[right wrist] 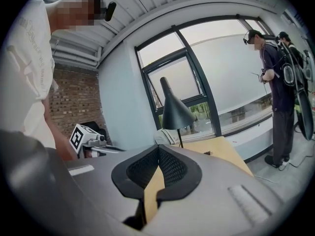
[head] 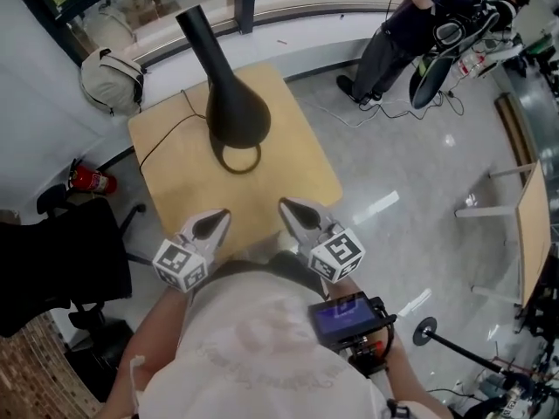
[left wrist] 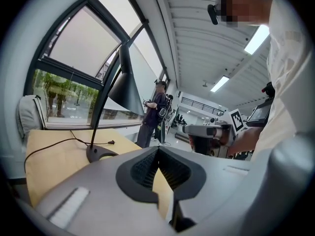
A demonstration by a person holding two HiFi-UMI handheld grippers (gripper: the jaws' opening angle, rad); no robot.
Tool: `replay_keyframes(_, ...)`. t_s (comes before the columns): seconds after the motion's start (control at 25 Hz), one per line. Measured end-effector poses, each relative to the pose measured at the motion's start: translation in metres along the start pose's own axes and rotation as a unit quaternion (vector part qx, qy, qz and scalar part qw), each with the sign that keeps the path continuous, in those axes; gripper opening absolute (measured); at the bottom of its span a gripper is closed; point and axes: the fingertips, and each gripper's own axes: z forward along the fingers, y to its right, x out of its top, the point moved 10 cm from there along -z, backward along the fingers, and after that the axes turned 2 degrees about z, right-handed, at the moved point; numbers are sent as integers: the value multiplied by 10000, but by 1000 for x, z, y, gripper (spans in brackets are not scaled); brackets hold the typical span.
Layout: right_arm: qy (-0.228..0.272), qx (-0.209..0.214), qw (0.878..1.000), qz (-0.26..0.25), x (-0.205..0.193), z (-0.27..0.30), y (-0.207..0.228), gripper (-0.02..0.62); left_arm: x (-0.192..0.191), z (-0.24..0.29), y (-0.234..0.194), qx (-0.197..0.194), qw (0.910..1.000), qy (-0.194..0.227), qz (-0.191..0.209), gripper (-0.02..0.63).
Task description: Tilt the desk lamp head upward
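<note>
We see the desk lamp head (head: 229,94), a black cone, on the wooden table (head: 166,133). From above its long axis runs from the narrow end at upper left, toward the window, to the wide mouth at lower right, above the ring base (head: 238,158). In both gripper views that axis stands steep, narrow end up, mouth facing down.

The left gripper view shows the thin stem (left wrist: 105,113) leaning up from the base, which the cone hides in the head view; the right gripper view adds a brick wall (right wrist: 74,102), which the left one lacks.

The left gripper (head: 220,216) is clenched on nothing; the lamp stands beyond and between the two tools, apart from both; the right gripper (head: 286,206) is likewise closed and empty; both hover over the table's near part.
</note>
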Motion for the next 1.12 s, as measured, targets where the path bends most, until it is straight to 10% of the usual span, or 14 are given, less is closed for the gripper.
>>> replay_keyframes(0.72, -431, 1262, 9868, -919, 32, 43, 101, 14, 38, 60, -3, 1698, 9852, 236, -3, 0)
replay_keyframes(1.12, -608, 1369, 9732, -1745, 44, 72, 78, 14, 31, 41, -19, 1807, 9829, 341, -77, 0)
